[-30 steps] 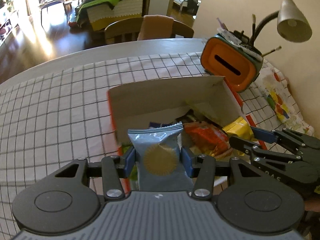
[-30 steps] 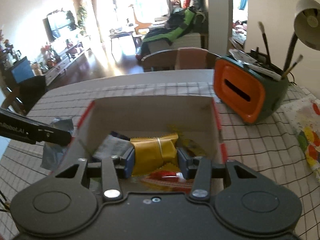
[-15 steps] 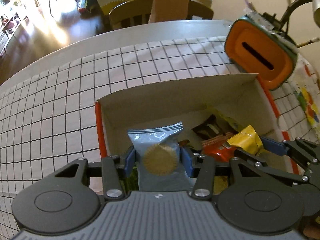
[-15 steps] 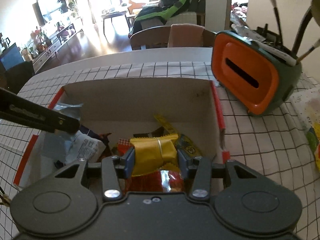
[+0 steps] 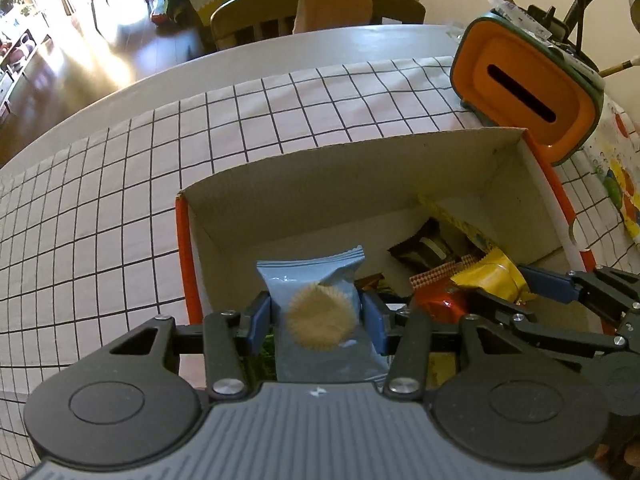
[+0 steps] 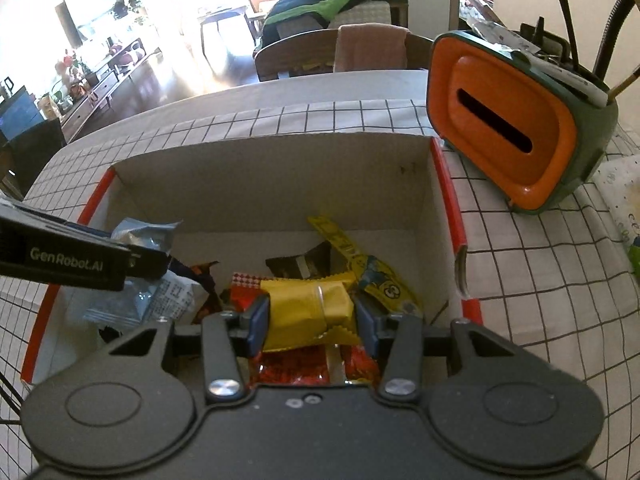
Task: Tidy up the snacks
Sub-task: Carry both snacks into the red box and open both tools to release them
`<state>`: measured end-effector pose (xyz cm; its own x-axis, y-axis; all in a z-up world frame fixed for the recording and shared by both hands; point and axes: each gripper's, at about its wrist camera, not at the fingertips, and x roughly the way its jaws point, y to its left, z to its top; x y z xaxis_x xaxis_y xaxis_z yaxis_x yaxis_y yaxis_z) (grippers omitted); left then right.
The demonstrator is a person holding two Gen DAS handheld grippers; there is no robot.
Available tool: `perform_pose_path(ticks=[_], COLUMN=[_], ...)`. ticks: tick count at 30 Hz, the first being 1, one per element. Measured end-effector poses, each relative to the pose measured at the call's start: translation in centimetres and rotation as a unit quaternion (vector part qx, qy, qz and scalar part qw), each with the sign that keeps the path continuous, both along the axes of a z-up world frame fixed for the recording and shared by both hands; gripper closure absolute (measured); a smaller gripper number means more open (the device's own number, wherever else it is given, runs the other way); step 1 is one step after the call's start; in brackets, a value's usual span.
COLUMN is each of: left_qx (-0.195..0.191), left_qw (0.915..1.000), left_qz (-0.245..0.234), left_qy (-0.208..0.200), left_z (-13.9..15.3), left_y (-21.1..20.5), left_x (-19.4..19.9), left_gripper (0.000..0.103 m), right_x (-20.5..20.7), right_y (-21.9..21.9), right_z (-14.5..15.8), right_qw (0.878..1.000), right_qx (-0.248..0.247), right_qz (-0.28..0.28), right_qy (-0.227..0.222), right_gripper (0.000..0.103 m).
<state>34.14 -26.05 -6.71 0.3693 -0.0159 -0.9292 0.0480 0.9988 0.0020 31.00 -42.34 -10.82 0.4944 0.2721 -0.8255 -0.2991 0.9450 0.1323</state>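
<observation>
A cardboard box [image 5: 288, 192] with red-orange edges sits on the checked tablecloth, with several snack packets lying in it. My left gripper [image 5: 316, 316] is shut on a light blue packet [image 5: 320, 312] with a round biscuit printed on it, held over the box's near left side. My right gripper [image 6: 312, 316] is shut on a yellow packet [image 6: 308, 308], low inside the same box [image 6: 272, 184] above a red packet [image 6: 296, 368]. In the left wrist view the right gripper [image 5: 516, 292] reaches in from the right with the yellow packet [image 5: 492, 276]. The left gripper's finger [image 6: 80, 256] and blue packet [image 6: 140, 236] show at left in the right wrist view.
An orange and green holder [image 5: 524, 92] with brushes and pens stands just beyond the box's far right corner [image 6: 508, 132]. A colourful printed sheet [image 5: 620, 172] lies at the right. A wooden chair [image 5: 316, 8] stands behind the table's far edge.
Both grippers have come down and forward over the box with their packets still held. The box now fills more of each view, mostly from the first half second.
</observation>
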Motion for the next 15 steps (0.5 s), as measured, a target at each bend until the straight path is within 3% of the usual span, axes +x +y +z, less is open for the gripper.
perform_pose_path(ticks=[5, 15], left_qx=[-0.004, -0.02], left_qw=[0.9999, 0.9983], left_qz=[0.002, 0.003], left_qy=[-0.015, -0.054], left_z=[0.5, 2.4], left_y=[0.3, 1.6], left_x=[-0.8, -3.4], left_gripper=[0.05, 0.038], right_x=[-0.5, -2.4], right_y=[-0.3, 0.2], right_z=[0.4, 2.5], right_qw=[1.0, 1.0], right_qx=[0.002, 0.005], right_qz=[-0.005, 0.009], right_qy=[0.0, -0.021], right_gripper=[0.055, 0.028])
